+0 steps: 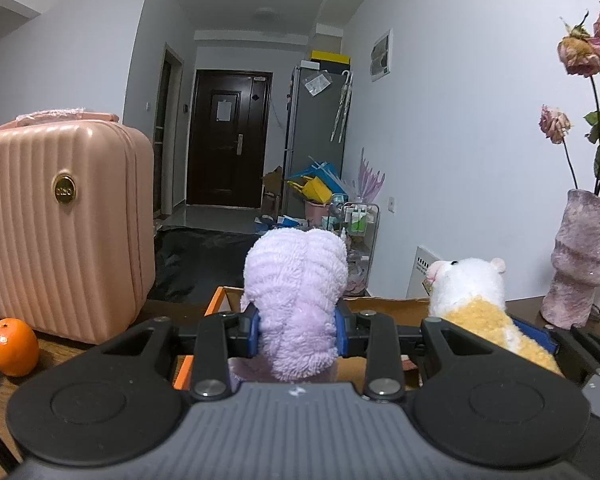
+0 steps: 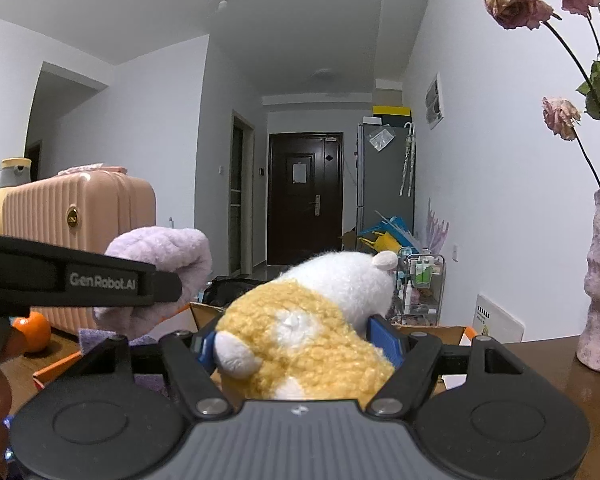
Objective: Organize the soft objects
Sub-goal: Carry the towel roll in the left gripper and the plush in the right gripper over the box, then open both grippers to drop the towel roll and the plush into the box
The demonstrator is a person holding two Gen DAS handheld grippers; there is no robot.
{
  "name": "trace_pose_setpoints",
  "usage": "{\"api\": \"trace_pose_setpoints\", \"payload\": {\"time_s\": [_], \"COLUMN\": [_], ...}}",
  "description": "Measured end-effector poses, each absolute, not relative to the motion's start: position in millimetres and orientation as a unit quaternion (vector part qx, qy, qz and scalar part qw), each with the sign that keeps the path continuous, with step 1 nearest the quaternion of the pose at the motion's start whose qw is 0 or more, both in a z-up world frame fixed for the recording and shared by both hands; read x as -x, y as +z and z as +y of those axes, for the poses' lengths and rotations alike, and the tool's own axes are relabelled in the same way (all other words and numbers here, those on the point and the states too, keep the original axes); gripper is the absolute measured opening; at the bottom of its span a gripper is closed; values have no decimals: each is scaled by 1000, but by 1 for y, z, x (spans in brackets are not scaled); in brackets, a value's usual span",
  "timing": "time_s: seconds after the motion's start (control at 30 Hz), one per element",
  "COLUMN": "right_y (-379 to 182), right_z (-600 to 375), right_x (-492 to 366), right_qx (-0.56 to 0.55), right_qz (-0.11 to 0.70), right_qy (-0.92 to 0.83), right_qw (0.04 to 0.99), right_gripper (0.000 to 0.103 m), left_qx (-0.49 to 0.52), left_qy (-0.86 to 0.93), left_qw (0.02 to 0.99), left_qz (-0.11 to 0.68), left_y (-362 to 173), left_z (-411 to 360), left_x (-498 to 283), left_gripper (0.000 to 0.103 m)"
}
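Lilac towel (image 1: 296,304): rolled, pinched tight in left gripper (image 1: 298,334), above cardboard box (image 1: 384,306).
Hamster plush (image 2: 312,328): clamped across its body by right gripper (image 2: 300,346), over same box.
Technique: lower each well inside the box walls before releasing; keep clear of vase (image 1: 580,260).

Left gripper (image 1: 298,330): black linkage arms, round black side housings, ribbed grey centre body, silver pivot screws, blue ribbed pads (image 1: 253,330). Right gripper (image 2: 300,344): same build is seen, same blue pads (image 2: 388,342). White "GenRobot.AI" lettering is noted on one black left-gripper finger.
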State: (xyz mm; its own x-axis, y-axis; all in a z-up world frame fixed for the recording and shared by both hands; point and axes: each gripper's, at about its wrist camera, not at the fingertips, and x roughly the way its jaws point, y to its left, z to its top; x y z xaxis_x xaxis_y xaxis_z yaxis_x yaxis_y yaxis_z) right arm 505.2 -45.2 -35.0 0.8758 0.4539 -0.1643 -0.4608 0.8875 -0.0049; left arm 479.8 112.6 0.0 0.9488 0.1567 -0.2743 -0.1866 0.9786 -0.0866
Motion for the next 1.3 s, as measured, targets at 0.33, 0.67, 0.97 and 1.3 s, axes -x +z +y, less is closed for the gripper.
{"api": "trace_pose_setpoints", "payload": {"time_s": [0.33, 0.67, 0.97, 1.3], "right_y": [-37, -40, -41, -39], "right_z": [-51, -54, -57, -60], "right_x": [-516, -521, -521, -520], "right_qx": [14, 8, 11, 5], "right_qz": [102, 117, 112, 105], "right_qy": [228, 220, 202, 200], "right_qw": [968, 968, 973, 974], "right_gripper": [73, 81, 103, 103], "left_qx": [50, 45, 56, 53], "left_qy": [96, 103, 168, 176], "left_qw": [982, 982, 978, 976], "left_qz": [154, 154, 112, 117], "left_y": [-13, -13, -6, -8], "left_z": [116, 117, 122, 121], "left_x": [-496, -497, -482, -486], "left_gripper": [34, 53, 103, 103]}}
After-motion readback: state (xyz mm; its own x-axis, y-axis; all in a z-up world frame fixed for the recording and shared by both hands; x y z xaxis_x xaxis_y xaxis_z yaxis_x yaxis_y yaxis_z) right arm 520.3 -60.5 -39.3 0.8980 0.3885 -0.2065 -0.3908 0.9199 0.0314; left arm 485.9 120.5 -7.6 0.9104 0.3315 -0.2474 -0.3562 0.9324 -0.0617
